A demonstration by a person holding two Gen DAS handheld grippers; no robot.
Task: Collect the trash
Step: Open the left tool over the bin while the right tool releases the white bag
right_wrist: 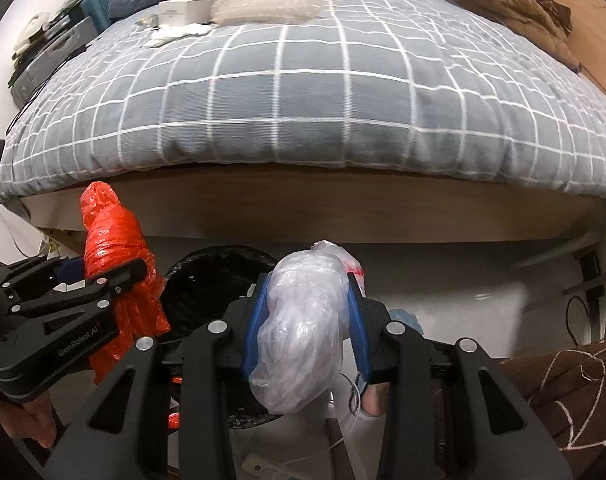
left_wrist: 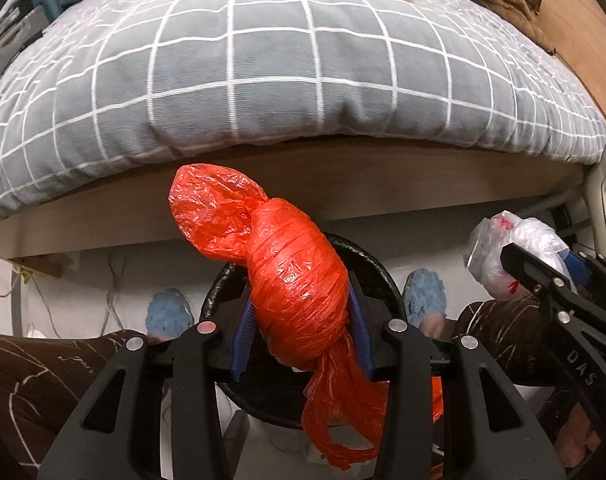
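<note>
Both bundles [left_wrist: 299, 284] [right_wrist: 299, 328] clamped over bin rim [left_wrist: 223, 276], below bed edge [left_wrist: 263, 168]

Two grippers [left_wrist: 299, 312] [right_wrist: 307, 320], two plastic bundles, one red [left_wrist: 295, 280] and one clear [right_wrist: 299, 332], one black bin [right_wrist: 211, 276], one bed [left_wrist: 263, 80].

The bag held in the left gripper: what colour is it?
Bright orange-red bag, a wrapped plastic bundle; clearest in the left wrist view.

Both grippers are pointing steeply downward: the left gripper [left_wrist: 301, 312] is clamping a bundle, the right gripper [right_wrist: 307, 320] likewise.
</note>
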